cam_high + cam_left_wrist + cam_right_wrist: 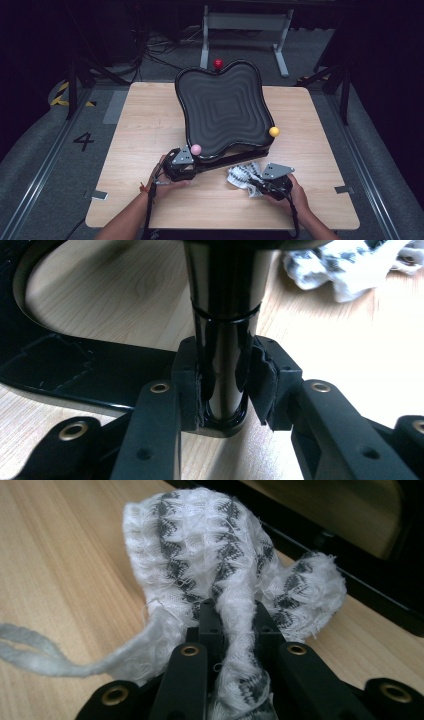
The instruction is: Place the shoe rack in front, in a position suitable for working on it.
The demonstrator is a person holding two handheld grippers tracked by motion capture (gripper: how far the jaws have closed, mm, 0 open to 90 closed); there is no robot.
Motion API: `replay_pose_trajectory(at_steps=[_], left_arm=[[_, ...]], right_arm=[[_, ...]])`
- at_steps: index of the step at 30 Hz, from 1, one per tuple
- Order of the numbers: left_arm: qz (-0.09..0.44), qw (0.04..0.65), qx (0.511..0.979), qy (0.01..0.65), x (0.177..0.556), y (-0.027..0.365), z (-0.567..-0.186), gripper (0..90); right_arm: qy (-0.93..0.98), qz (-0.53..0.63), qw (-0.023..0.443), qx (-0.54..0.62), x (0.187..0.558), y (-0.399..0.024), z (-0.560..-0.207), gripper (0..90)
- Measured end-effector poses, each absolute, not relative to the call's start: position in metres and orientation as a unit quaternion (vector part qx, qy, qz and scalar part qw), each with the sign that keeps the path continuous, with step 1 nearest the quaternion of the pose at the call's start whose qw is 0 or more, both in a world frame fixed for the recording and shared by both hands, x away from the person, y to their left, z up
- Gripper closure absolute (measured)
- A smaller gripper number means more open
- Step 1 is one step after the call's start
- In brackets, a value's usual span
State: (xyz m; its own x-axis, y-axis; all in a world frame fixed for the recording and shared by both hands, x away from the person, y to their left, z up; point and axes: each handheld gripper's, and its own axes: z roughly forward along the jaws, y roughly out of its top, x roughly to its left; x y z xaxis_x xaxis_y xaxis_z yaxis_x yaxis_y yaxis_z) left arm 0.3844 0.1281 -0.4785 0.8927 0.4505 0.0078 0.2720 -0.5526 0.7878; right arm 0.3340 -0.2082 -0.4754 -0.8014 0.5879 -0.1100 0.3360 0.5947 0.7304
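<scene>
From above, the tilted black tray (225, 107) stood on the table (140, 130). The left claw (225, 385) clamped its stem (225, 315), apparently steadying it. The right claw (235, 625) pinched the cloth (215, 555), ready for wiping.

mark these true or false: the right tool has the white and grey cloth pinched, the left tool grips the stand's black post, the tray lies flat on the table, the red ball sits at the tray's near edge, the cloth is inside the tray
1. The right tool has the white and grey cloth pinched. True.
2. The left tool grips the stand's black post. True: its pads sit on either side of the post.
3. The tray lies flat on the table. False: it is tilted on its stand.
4. The red ball sits at the tray's near edge. False: it is at the far rim; the pink ball is at the near edge.
5. The cloth is inside the tray. False: it lies on the table, in front of the tray.
</scene>
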Motion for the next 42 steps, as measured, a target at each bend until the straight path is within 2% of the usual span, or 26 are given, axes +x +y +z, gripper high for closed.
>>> replay_pose_trajectory(at_steps=[3,17,27,35,42], left_arm=[[0.106,0.421,0.876,0.212,0.385,0.129,-0.478,73.1],[0.100,0.427,0.875,0.204,0.381,0.122,-0.478,73.7],[0.099,0.426,0.875,0.206,0.377,0.118,-0.478,73.7],[0.097,0.427,0.875,0.206,0.378,0.118,-0.478,73.7],[0.095,0.428,0.875,0.206,0.378,0.119,-0.479,73.8]], right_arm=[[0.869,0.375,0.189,0.263,0.339,-0.201,-0.472,80.8],[0.855,0.403,0.241,0.222,0.352,-0.144,-0.473,80.9],[0.854,0.413,0.230,0.216,0.359,-0.121,-0.480,80.7],[0.851,0.410,0.251,0.211,0.361,-0.117,-0.481,80.7],[0.845,0.398,0.273,0.230,0.369,-0.132,-0.479,80.7]])
